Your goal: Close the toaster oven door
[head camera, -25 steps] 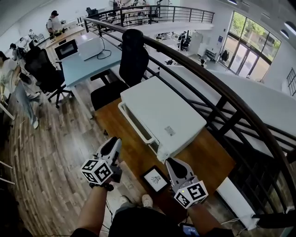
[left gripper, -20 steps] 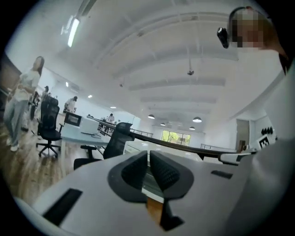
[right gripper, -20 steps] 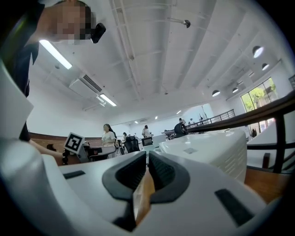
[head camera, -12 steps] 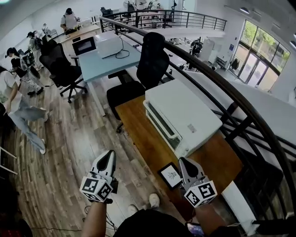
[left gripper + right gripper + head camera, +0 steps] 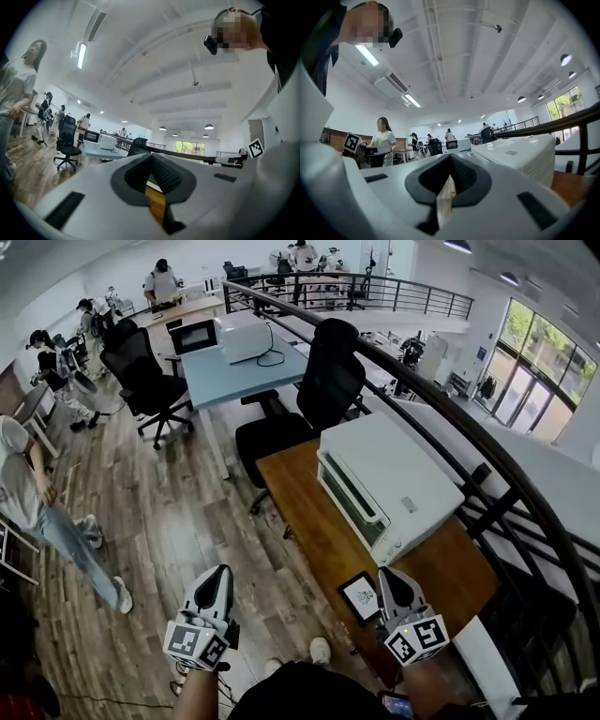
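Observation:
The white toaster oven point(image 5: 389, 479) stands on the wooden table point(image 5: 305, 521), and its door with the long handle point(image 5: 349, 498) lies flat against the front. Both grippers hang well short of it, near my body. My left gripper point(image 5: 217, 572) is over the floor to the left of the table, its jaws shut with nothing between them point(image 5: 151, 157). At the table's near end my right gripper point(image 5: 386, 574) is also shut and empty point(image 5: 450, 157). The right gripper view shows the oven point(image 5: 515, 157) off to the right.
A small black-framed card point(image 5: 360, 596) lies on the table beside the right gripper. A black office chair point(image 5: 323, 390) stands behind the table, by a blue desk point(image 5: 234, 371). A dark railing point(image 5: 487, 470) runs along the right. A person point(image 5: 37, 512) walks at the left.
The view has drawn back: the oven and table sit farther away and to the right. Both grippers have come back from the table. A person has walked in at the left.

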Demonstrator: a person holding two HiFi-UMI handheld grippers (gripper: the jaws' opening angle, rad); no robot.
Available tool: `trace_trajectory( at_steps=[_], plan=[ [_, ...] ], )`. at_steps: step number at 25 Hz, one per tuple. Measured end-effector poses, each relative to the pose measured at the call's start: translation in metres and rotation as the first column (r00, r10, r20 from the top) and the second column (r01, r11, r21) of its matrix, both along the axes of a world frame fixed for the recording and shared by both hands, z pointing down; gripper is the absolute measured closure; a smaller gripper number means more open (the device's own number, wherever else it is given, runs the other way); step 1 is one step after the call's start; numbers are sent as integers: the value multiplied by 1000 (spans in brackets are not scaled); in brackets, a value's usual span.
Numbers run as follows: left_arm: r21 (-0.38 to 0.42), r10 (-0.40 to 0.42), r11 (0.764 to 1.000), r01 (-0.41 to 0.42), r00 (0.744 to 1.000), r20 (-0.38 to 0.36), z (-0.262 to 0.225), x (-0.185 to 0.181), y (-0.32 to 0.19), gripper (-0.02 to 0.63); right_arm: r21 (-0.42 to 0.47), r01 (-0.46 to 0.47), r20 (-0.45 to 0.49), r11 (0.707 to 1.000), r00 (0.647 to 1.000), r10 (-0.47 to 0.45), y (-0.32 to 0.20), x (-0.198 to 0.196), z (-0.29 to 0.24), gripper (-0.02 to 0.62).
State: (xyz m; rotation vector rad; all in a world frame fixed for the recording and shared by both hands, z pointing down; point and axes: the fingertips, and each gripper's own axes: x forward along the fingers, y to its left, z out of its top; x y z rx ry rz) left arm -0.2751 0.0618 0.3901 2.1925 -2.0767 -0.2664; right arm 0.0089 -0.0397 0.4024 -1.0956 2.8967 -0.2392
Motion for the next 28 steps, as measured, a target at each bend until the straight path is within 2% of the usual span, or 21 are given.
trace_trajectory(
  at_steps=[5, 13, 28],
  plan=[
    [-3, 3, 1000, -3, 1000, -15, 2, 0, 8, 594, -1, -16, -9, 1000, 1000, 16, -1, 4, -2, 598],
    [3, 27, 1000, -27, 999, -46, 4, -1, -9, 594, 2, -47, -2, 999, 999, 47, -12, 6, -3, 598],
    [-1, 25, 1000, -25, 999, -38, 1, 7, -28, 594, -7, -38, 0, 999, 999, 38, -32, 12, -5, 598]
  ],
)
